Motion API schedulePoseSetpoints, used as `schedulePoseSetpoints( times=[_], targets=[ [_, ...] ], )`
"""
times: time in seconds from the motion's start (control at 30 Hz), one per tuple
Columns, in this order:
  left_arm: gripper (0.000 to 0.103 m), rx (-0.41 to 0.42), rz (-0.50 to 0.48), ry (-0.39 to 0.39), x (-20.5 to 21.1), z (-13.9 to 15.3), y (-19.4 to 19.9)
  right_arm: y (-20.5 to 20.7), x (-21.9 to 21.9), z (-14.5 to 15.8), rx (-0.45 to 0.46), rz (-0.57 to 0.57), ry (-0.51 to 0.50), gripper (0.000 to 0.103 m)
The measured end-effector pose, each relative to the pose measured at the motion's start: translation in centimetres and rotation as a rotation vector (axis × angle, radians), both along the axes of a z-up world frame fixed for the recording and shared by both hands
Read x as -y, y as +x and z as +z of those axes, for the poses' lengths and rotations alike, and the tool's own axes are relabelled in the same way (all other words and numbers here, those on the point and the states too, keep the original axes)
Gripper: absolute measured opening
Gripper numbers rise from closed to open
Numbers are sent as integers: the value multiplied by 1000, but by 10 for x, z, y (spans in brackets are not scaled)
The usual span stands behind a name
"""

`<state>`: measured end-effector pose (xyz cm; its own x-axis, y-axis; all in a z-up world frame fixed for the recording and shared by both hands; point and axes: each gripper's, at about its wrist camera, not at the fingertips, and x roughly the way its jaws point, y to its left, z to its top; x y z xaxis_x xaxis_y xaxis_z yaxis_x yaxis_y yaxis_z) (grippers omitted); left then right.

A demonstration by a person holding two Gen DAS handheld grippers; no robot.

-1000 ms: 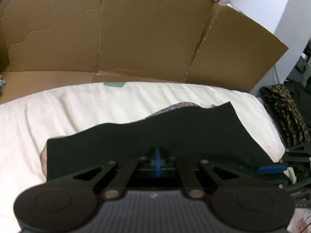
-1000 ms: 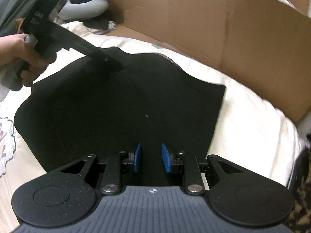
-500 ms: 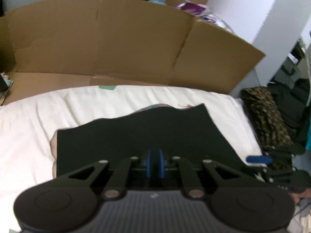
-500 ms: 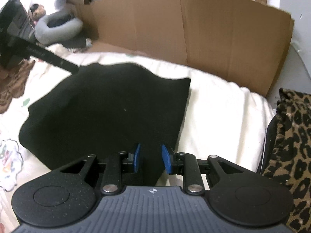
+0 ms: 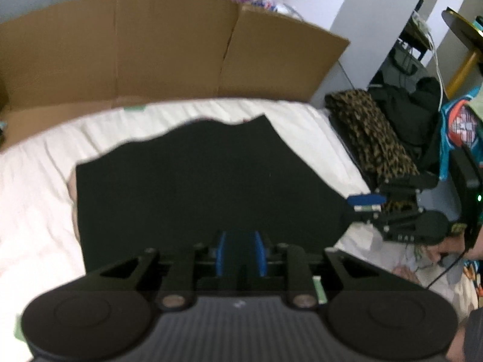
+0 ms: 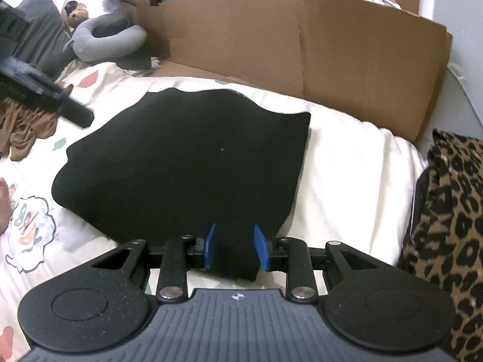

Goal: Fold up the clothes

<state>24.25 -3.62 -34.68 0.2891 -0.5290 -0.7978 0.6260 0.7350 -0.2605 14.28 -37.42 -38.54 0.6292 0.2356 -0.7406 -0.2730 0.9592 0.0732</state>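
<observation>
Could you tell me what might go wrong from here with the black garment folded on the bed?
1. The right gripper has a tab of the black garment between its opening jaws; pulling away before the pads clear could drag the fold apart.
2. The left gripper is opening right at the garment's near edge and could snag it.
3. The garment's far edge lies wavy, so the fold may set unevenly on the soft white bedding.

Both wrist cameras sit close above the bed [image 5: 36, 199], tilted down toward 12 o'clock. Shared: black cloth [image 5: 196, 187] [image 6: 187, 163], cardboard wall [image 5: 151, 48] [image 6: 347, 69]. Left view catches right tongs [image 5: 363, 203] at 3 o'clock.
</observation>
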Motion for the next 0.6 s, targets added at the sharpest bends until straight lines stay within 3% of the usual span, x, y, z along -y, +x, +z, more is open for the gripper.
schedulePoseSetpoints(
  times=[0.17,0.33,0.6],
  targets=[
    [22,-9,-80,3,-2,-18,-9,4,-10,-10,-9,24,-49,35],
    [22,-49,-85,-13,-9,-33,-10,7,-18,-25,-52,75,-135,34],
    [22,-82,-107,11,-25,-48,-22,12,-10,-33,-90,7,-144,35]
  ],
)
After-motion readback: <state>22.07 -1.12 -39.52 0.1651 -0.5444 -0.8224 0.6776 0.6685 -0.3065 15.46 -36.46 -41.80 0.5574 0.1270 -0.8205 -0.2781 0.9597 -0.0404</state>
